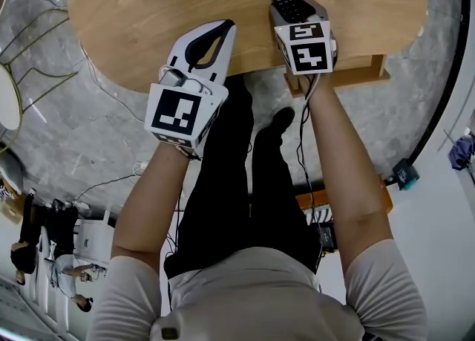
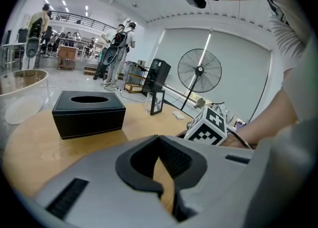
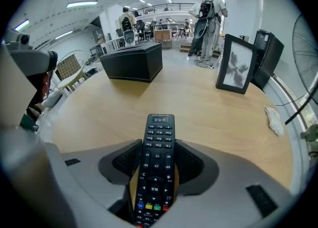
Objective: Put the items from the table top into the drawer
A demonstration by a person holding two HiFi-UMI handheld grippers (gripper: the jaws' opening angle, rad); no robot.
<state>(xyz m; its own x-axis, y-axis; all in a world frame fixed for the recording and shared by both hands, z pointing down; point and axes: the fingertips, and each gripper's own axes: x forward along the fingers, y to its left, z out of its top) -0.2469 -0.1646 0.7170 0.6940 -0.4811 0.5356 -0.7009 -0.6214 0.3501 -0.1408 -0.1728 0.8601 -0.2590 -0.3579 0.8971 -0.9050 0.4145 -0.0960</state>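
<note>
tissue box [image 3: 131, 62], photo frame [image 3: 236, 70] beyond remote [image 3: 156, 162]

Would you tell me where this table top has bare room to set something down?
Bare wood lies between the tissue box and the picture frame, and ahead of the remote. Crowded: beside the frame and white wad.

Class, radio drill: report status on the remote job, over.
Left hand-held gripper shut, empty. Right hand-held gripper shut on the remote, at the near edge of the table. Tissue box and photo frame stand well clear.
</note>
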